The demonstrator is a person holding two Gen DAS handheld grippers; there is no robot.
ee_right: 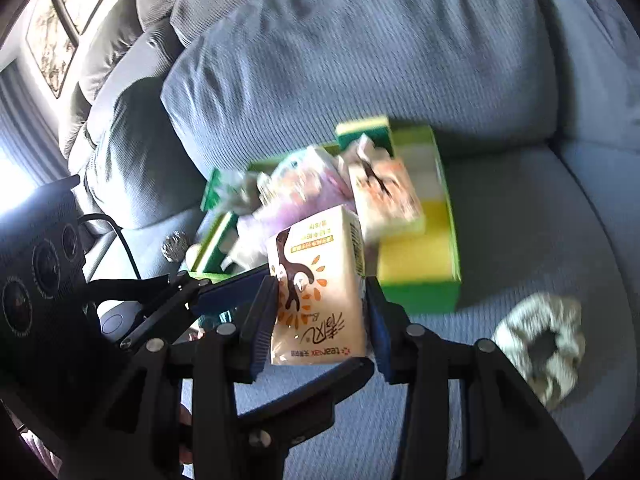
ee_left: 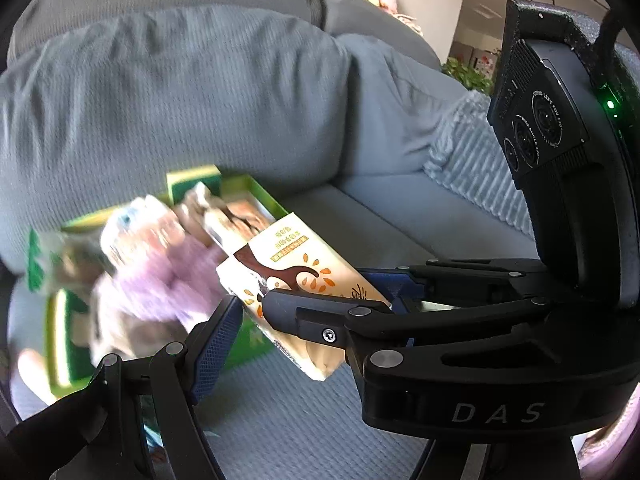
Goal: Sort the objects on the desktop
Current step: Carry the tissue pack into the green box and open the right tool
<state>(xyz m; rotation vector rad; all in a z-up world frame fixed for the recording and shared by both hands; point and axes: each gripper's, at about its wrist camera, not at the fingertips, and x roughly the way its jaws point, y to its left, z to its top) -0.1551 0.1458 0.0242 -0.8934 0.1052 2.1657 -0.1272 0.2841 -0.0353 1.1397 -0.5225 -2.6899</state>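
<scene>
**Tissue pack carried toward the green box**

On the left of the right wrist view, the left gripper reaches in with its blue-padded fingers spread and nothing between them. Just right of it, the right gripper is clamped on a cream tissue pack, one pad on each long side, near the pack's printed lower end. The pack hangs above the grey ribbed sofa seat, just in front of the green cardboard box.

The pack looks light and soft: a film wrapper over folded paper, likely to dent under a hard squeeze and a little slick, so holding it across the flat sides seems sound. Beyond it, the box already holds a similar pack and blurred lilac wrapping. Far right, a pale fabric scrunchie lies on the seat, limp and ruffled, well apart from the box.
</scene>
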